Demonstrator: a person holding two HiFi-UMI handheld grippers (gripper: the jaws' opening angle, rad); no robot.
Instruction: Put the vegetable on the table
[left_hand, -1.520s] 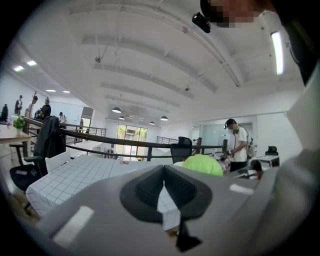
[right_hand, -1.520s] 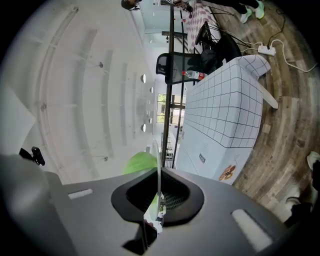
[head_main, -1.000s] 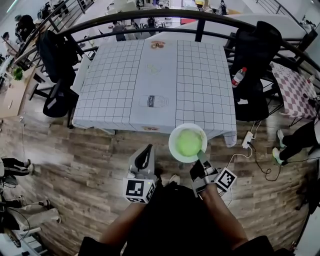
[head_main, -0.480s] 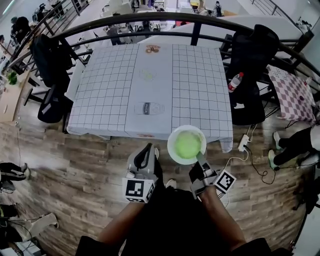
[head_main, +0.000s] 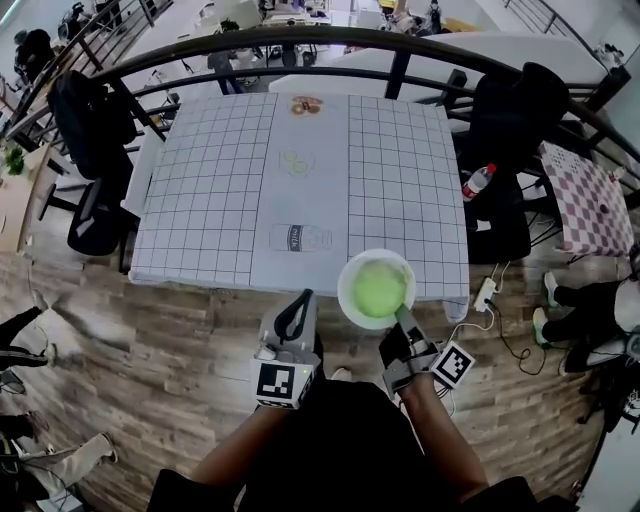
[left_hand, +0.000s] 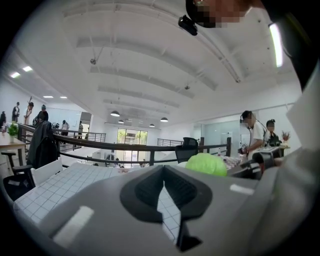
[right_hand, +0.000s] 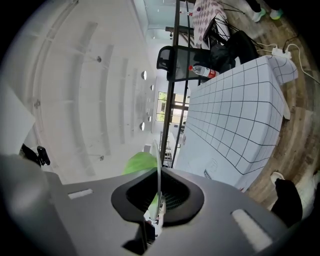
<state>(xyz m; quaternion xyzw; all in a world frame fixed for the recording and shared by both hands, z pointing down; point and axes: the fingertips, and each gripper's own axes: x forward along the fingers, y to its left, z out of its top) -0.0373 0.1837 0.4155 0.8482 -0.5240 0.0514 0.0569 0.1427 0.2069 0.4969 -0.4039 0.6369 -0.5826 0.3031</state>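
Note:
A pale green leafy vegetable (head_main: 378, 287) lies on a white plate (head_main: 349, 302). My right gripper (head_main: 402, 313) is shut on the plate's near rim and holds it in the air by the near right edge of the table (head_main: 220, 200). In the right gripper view the plate (right_hand: 158, 165) runs edge-on between the jaws, with the vegetable (right_hand: 140, 162) behind it. My left gripper (head_main: 302, 298) hangs just left of the plate, shut with nothing in it. The left gripper (left_hand: 163, 172) sees the vegetable (left_hand: 206, 164) off to its right.
The table wears a white grid cloth with a bottle picture (head_main: 299, 238) printed on its middle strip. A dark railing (head_main: 300, 40) curves behind it. Dark chairs (head_main: 85, 120) stand at both sides, with a red-capped bottle (head_main: 478, 182) at the right. A power strip (head_main: 486, 291) and cables lie on the wood floor.
The table has shifted slightly in the head view. The plate stays in my right gripper in front of its near right edge, and both grippers keep their places.

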